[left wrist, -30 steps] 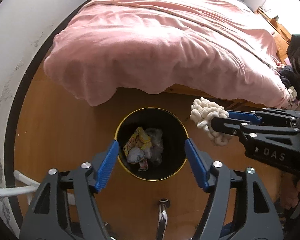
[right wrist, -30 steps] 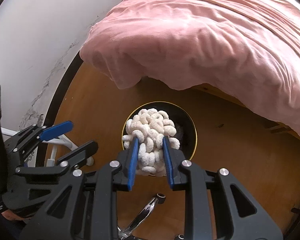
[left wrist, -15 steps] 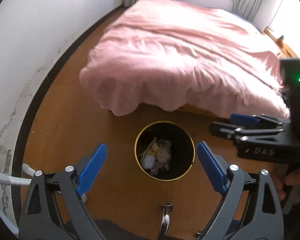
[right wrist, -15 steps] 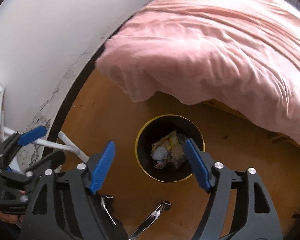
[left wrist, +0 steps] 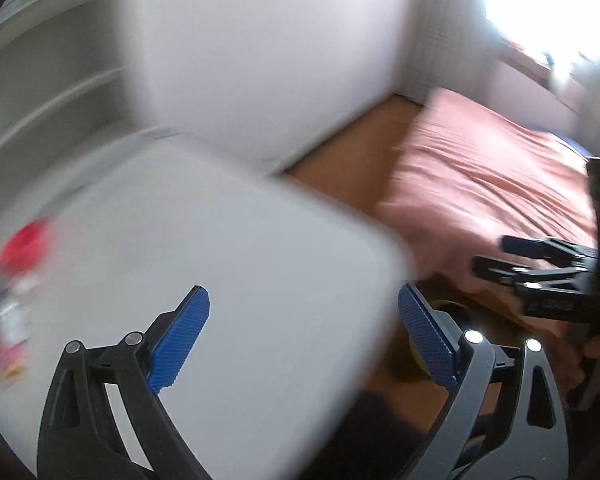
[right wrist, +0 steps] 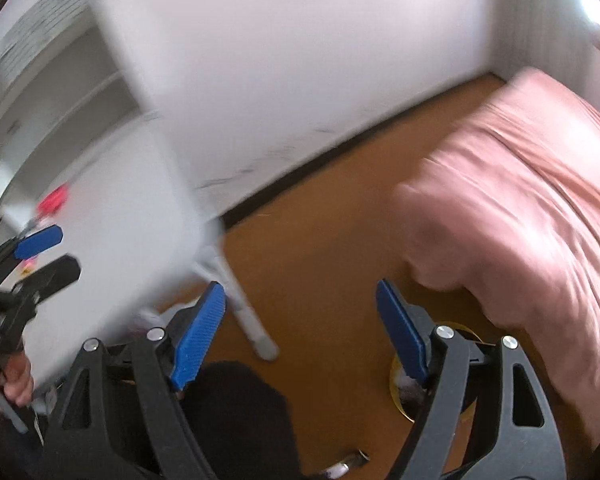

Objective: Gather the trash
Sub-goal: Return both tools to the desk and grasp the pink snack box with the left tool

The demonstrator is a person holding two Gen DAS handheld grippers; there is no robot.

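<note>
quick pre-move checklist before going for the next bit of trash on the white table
1. Left gripper empty, jaws wide: ok.
2. Right gripper empty, jaws wide, having just opened: ok.
3. Trash bin within view: ok, only its gold rim shows by the pink bed.
4. Next item located: cannot tell; a red-topped blur lies on the white table, too smeared to identify.
5. Picture sharp enough to aim: not ok, both views are motion-blurred.
</note>
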